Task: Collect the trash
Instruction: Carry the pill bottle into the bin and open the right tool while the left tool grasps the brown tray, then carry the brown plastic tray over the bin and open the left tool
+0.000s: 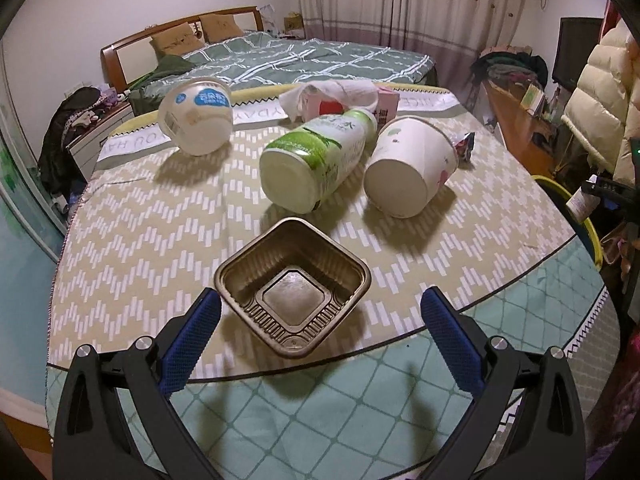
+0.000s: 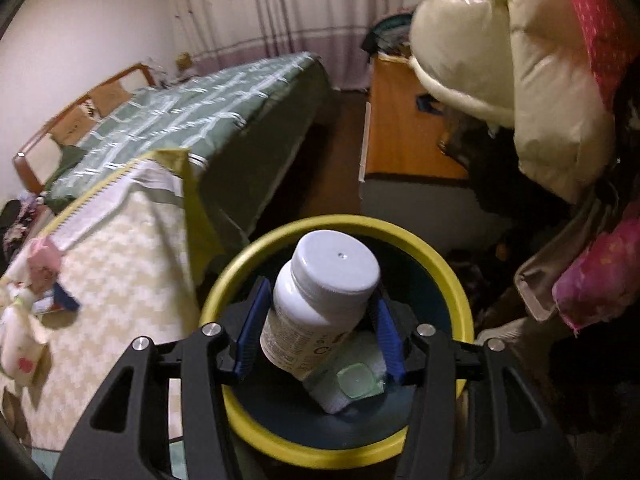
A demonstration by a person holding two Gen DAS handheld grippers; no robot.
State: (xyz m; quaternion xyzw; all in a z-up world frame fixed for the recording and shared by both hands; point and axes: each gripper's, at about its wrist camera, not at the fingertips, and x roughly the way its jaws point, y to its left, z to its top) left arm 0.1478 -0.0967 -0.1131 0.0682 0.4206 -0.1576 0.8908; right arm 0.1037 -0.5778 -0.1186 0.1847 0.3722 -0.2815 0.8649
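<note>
Now pill bottle [image 2: 320,304] between right jaws

Table [image 1: 160,240] in zigzag cloth, brown tray [image 1: 292,288], green bottle [image 1: 316,160], two tipped cups [image 1: 412,164]

Table is showing one brown tray [image 1: 294,286], one green bottle [image 1: 316,160], two white cups, left [image 1: 196,116] and right [image 1: 412,166], one tissue [image 1: 340,94], one pink carton [image 1: 386,106], one wrapper [image 1: 464,146]. Yellow-rimmed bin [image 2: 424,252] is holding one wipes pack [image 2: 352,380]; one white pill bottle [image 2: 320,300] over it.

Left wrist overlooks table [image 1: 120,240]; right wrist peers closely into bin [image 2: 452,280].
</note>
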